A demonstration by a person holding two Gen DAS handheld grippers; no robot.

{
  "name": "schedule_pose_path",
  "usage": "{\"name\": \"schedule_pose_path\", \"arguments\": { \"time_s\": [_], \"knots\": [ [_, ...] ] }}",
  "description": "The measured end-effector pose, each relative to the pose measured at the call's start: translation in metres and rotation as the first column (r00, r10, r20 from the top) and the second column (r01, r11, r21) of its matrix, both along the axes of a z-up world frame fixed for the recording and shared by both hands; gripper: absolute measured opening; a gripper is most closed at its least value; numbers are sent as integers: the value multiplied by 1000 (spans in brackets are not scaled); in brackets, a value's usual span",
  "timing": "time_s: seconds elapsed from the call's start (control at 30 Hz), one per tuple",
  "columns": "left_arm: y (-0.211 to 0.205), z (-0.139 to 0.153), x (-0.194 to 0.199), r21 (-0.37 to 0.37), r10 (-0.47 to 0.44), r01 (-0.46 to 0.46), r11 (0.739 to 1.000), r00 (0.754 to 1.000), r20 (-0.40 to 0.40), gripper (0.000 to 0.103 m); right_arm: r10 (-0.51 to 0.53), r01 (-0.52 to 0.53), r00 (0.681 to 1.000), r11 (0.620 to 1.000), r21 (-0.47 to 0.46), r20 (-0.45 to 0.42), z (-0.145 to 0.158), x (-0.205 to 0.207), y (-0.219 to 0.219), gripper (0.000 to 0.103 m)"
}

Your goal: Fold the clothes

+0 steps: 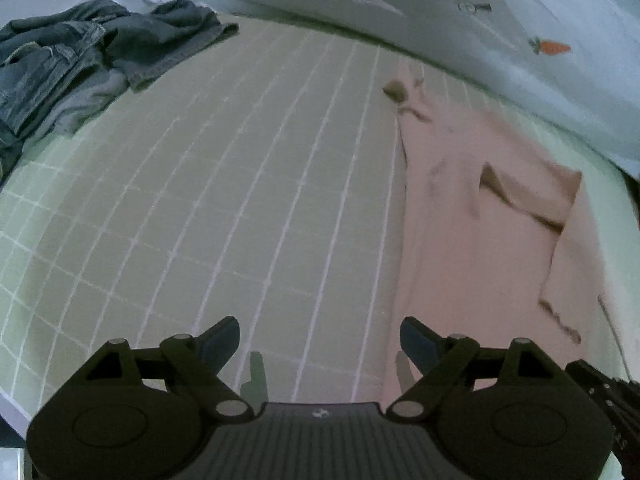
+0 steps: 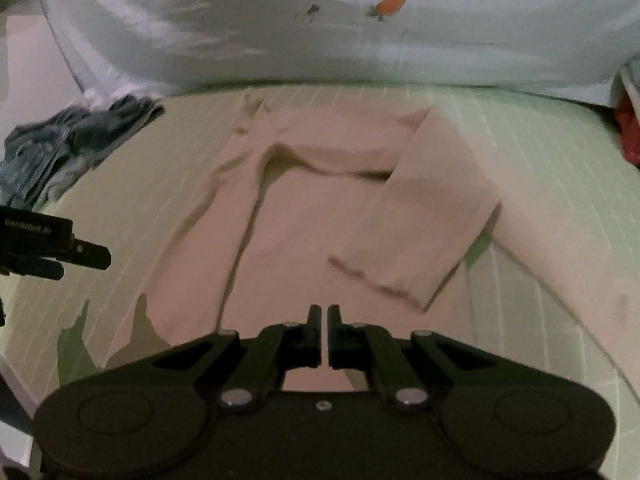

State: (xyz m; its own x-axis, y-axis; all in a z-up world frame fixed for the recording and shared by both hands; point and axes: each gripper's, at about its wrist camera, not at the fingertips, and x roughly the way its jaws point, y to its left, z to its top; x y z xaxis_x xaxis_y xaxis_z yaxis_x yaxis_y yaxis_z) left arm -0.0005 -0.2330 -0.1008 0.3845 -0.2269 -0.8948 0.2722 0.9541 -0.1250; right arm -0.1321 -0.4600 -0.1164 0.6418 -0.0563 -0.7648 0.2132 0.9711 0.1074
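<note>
Right now your left hand-held gripper (image 1: 320,340) hovers with its two dark, blue-padded fingers spread wide apart and nothing between them, above a pale green mat (image 1: 224,184) ruled with thin white grid lines. Your right hand-held gripper (image 2: 324,322) has its black fingers drawn almost together, a narrow slit left between the flat tips; whether any cloth is pinched there you cannot tell, since the tips sit right over the near edge of the garment.

The piece you are folding is a soft pink long-sleeved top (image 2: 312,216), lying flat on the mat just ahead of the right gripper. Its cloth looks thin and matte, with shallow creases. One sleeve (image 2: 424,216) is folded across the body as a long straight-edged band, ending in a stitched cuff near your right fingertips. The other side runs down as a lengthwise fold with a soft ridge. From the left wrist view the same top (image 1: 472,240) fills the right side, with a small flap turned up on it.

A crumpled heap of blue denim jeans (image 1: 68,64), heavy and seamed, sits at the mat's far left corner, well apart from the top. Behind the mat hangs a white sheet (image 2: 440,40) printed with small orange carrots.
</note>
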Motion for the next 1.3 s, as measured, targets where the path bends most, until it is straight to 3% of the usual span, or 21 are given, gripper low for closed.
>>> {"name": "schedule_pose_path", "arguments": {
  "time_s": [0.07,0.1,0.13,0.17,0.23,0.27,0.53,0.7,0.8,0.9,1.0,1.03,1.13,1.3],
  "knots": [
    [-4,0,-4,2,-13,13,1000,1000,3,88,-8,8,1000,1000,-16,-3,1,-7,4,13],
    [-8,1,-6,1,-22,22,1000,1000,8,88,-25,25,1000,999,-26,0,2,-12,2,27],
    [-13,1,-8,1,-33,33,999,999,13,88,-51,51,999,998,-38,3,2,-16,-2,47],
    [-19,1,-9,1,-47,47,999,999,17,90,-79,79,997,996,-50,5,2,-22,-6,56],
    [-34,1,-13,4,-83,83,997,996,26,92,-145,144,989,987,-71,2,0,-30,-19,94],
    [-43,1,-16,3,-107,107,994,994,33,92,-176,175,984,982,-76,-4,-2,-34,-27,102],
    [-127,-1,-34,18,-287,286,958,954,84,92,-363,359,930,931,-68,-61,-20,-78,-102,103],
    [-179,-10,-37,0,-384,386,922,917,108,76,-409,407,905,912,-43,-117,-31,-99,-142,103],
    [-205,-21,-32,-17,-388,392,920,916,96,71,-419,421,897,907,-14,-138,-35,-107,-160,103],
    [-224,-30,-26,-7,-377,379,925,922,90,63,-421,418,896,907,-54,-142,-34,-107,-170,103],
    [-234,-29,-26,13,-395,396,918,912,114,42,-436,429,888,900,-80,-144,-32,-108,-177,103],
    [-235,-28,-26,18,-400,401,916,909,119,24,-437,430,888,899,-75,-144,-33,-109,-179,103],
    [-235,-26,-25,8,-407,409,913,906,119,2,-434,431,888,901,-58,-149,-35,-112,-185,103],
    [-217,-8,-30,-65,-401,412,909,906,135,2,-437,435,885,899,-51,-160,-37,-111,-182,103]
  ]
}}
